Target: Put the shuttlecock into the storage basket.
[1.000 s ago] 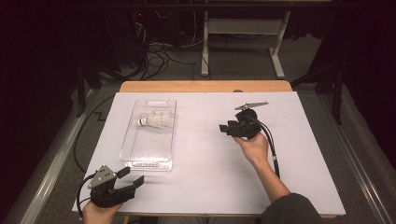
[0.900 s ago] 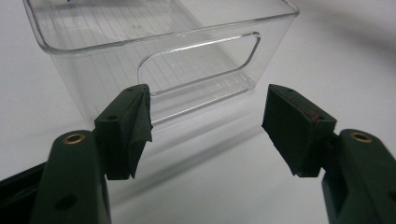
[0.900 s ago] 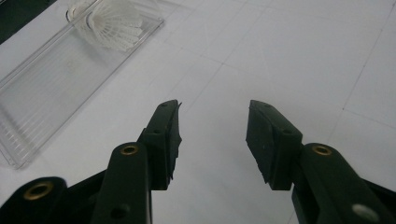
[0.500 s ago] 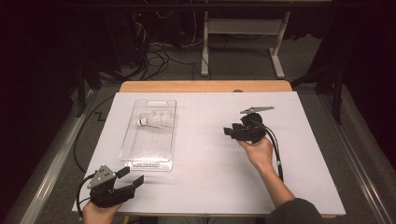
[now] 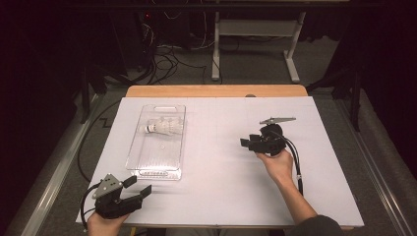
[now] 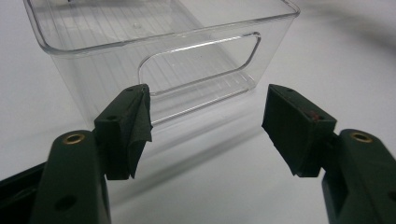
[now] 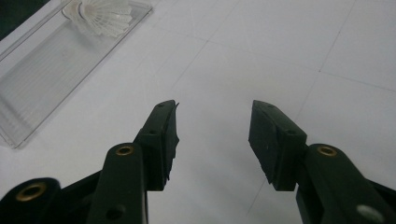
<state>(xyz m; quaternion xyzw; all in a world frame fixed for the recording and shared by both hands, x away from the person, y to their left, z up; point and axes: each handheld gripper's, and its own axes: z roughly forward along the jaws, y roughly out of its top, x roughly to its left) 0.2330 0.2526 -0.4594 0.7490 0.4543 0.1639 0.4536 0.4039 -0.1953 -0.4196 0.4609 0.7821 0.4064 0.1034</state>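
Drawn back a little over the last second: right tongs now further from the tray, slid toward the near right of the worktop and slightly lower. Just been opening too, now spread, with nothing between them but bare white surface in the right gripper view. Pointed toward the tray, well apart from it.

No change at the left tongs: parked at the near left corner, spread wide, aimed at the tray's near end wall with its cut-out handle, just short of it and not touching.

No change either at the shuttlecock: lying on its side in the far end of the tray, cork to the left, feathers to the right; seen likewise at the top left of the right gripper view.

Judged from this: shuttlecock delivered and let go, right hand retreating empty. Likely little left to do, unless the tray itself is next, for which the left tongs look well placed.
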